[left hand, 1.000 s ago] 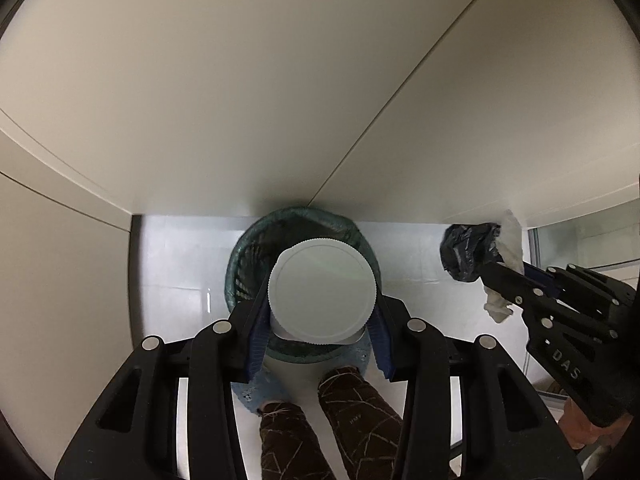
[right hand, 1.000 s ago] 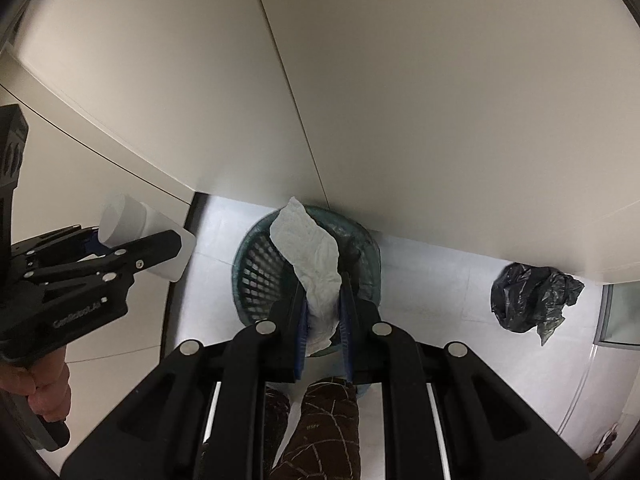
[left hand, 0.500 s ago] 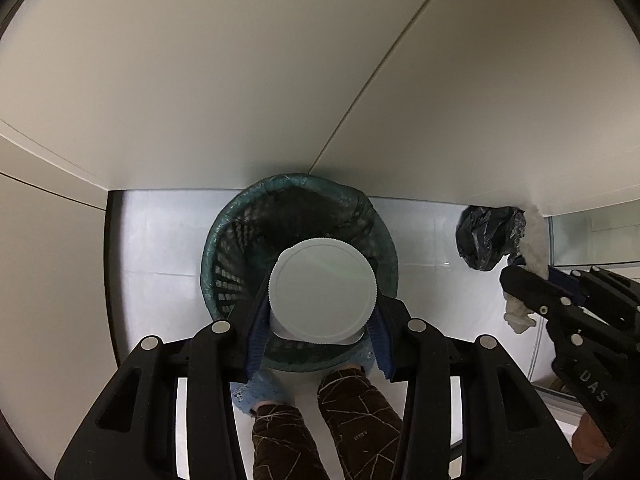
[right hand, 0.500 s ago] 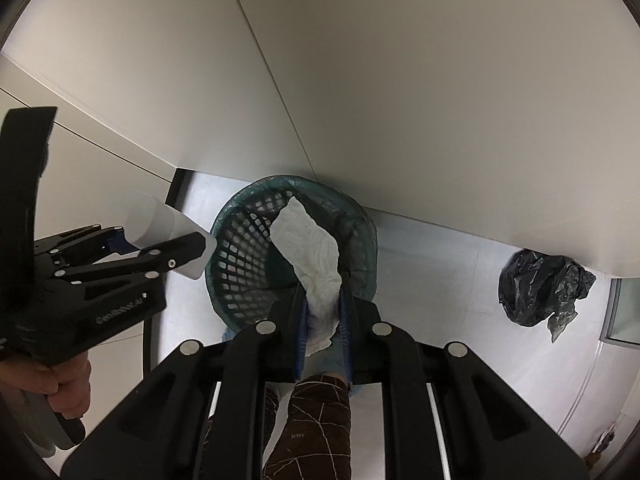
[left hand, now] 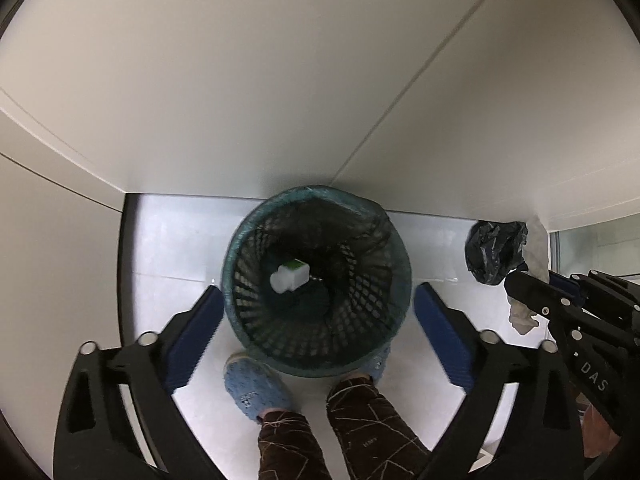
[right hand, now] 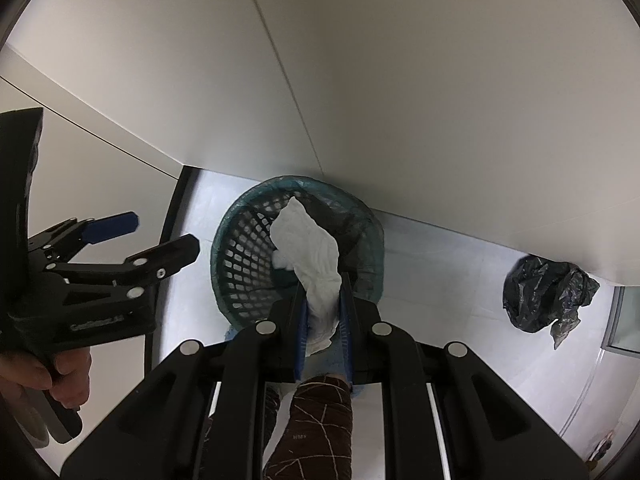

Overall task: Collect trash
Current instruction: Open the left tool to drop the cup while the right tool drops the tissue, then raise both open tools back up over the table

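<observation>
The left gripper (left hand: 316, 312) is opening, its jaws spread wide with nothing between them; straight below it a white bottle (left hand: 289, 278) lies inside the green mesh bin (left hand: 240, 280). The right gripper (right hand: 323, 320) clamps a crumpled white tissue (right hand: 316, 260) above the bin's near rim. A black bag (right hand: 548, 296) lies on the floor, well to its right.

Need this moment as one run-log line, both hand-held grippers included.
left hand-held gripper: opening, empty | white plastic bottle: inside green mesh wastebasket | right hand-held gripper: shut on crumpled white tissue above wastebasket
</observation>
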{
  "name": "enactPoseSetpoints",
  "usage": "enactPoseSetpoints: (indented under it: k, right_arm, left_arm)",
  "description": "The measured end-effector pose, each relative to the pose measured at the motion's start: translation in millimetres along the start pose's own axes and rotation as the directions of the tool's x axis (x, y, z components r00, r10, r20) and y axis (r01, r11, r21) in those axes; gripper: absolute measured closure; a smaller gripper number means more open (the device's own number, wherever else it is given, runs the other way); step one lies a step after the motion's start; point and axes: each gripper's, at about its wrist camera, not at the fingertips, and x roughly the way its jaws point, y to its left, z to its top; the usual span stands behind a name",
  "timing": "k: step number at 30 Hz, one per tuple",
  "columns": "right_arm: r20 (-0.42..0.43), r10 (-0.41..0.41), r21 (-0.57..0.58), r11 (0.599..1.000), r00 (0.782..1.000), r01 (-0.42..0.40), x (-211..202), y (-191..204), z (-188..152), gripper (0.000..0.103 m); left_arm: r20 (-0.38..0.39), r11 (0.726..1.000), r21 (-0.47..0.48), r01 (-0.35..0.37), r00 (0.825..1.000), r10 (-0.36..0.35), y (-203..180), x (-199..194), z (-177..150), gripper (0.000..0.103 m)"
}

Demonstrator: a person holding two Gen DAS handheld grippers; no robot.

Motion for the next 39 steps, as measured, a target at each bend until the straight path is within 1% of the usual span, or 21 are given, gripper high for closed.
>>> enactPoseSetpoints:
  k: [3, 8, 13, 14, 18, 20, 22, 23, 25, 26, 27, 28, 30, 31, 33, 39]
  right_arm:
    - [0.005, 0.012, -0.004, 1.0, 1.0, -0.012, 5, 8, 4, 0.09]
    - [0.004, 0.023, -0.01, 1.0, 1.0, -0.023, 18, 24, 9, 0.09]
    - [-0.007, 0.018, -0.008, 1.0, 1.0, -0.018, 31, 34, 10, 0.086]
    - [-0.01, 0.019, -0.005, 1.0, 1.0, -0.019, 33, 35, 11, 0.083]
    - [-0.01, 0.008, 0.01, 1.0, 1.0, -0.008, 36, 37, 10, 0.065]
    - [-0.007, 0.004, 0.013, 1.0, 1.0, -0.004, 36, 37, 9, 0.06]
    - [-0.004, 0.004, 0.014, 1.0, 1.0, -0.003, 36, 37, 8, 0.05]
    - [-0.001, 0.005, 0.017, 1.0, 1.0, -0.005, 36, 37, 7, 0.047]
    - [0.0, 0.002, 0.025, 1.0, 1.0, -0.002, 34, 35, 6, 0.036]
    - [-0.002, -0.001, 0.033, 0.999, 1.0, 0.001, 33, 35, 5, 0.032]
    - [-0.006, -0.002, 0.048, 0.999, 1.0, 0.002, 32, 34, 5, 0.025]
    - [-0.011, 0.0, 0.06, 0.998, 1.0, 0.001, 31, 33, 5, 0.021]
    - [-0.018, 0.001, 0.082, 0.997, 1.0, 0.0, 25, 31, 5, 0.019]
    - [-0.017, -0.002, 0.088, 0.996, 1.0, 0.003, 21, 30, 7, 0.016]
    - [-0.006, -0.001, 0.098, 0.995, 1.0, 0.002, 11, 29, 6, 0.012]
    - [0.023, -0.015, 0.082, 0.997, 1.0, 0.013, -37, 31, 13, 0.009]
  left_arm:
    - [0.001, 1.0, -0.016, -0.023, 1.0, 0.023, 12, -3, -1, 0.007]
    - [-0.01, 0.997, -0.01, -0.072, 0.997, 0.071, 31, -4, -4, 0.007]
    - [-0.024, 0.996, -0.018, -0.082, 0.996, 0.081, 47, -5, -11, 0.007]
    - [-0.025, 0.996, -0.018, -0.085, 0.996, 0.084, 49, -5, -12, 0.006]
    - [-0.034, 0.996, -0.029, -0.086, 0.996, 0.085, 57, -3, -16, 0.006]
    - [-0.035, 0.996, -0.033, -0.085, 0.996, 0.084, 59, -2, -17, 0.006]
    - [-0.034, 0.996, -0.036, -0.083, 0.996, 0.082, 61, -2, -18, 0.006]
    - [-0.033, 0.996, -0.037, -0.084, 0.996, 0.083, 61, -2, -19, 0.007]
    - [-0.029, 0.995, -0.038, -0.087, 0.996, 0.086, 61, -3, -20, 0.007]
    - [-0.027, 0.995, -0.039, -0.088, 0.996, 0.087, 61, -4, -20, 0.007]
    - [-0.027, 0.995, -0.039, -0.089, 0.996, 0.088, 61, -5, -20, 0.006]
    - [-0.028, 0.995, -0.041, -0.089, 0.996, 0.088, 61, -6, -21, 0.006]
    - [-0.031, 0.995, -0.049, -0.085, 0.996, 0.084, 62, -10, -21, 0.007]
    - [-0.032, 0.995, -0.055, -0.08, 0.996, 0.078, 62, -13, -21, 0.007]
    - [-0.032, 0.996, -0.063, -0.07, 0.997, 0.068, 61, -20, -19, 0.006]
    - [-0.022, 0.994, -0.08, -0.071, 0.997, 0.07, 50, -62, -14, 0.006]
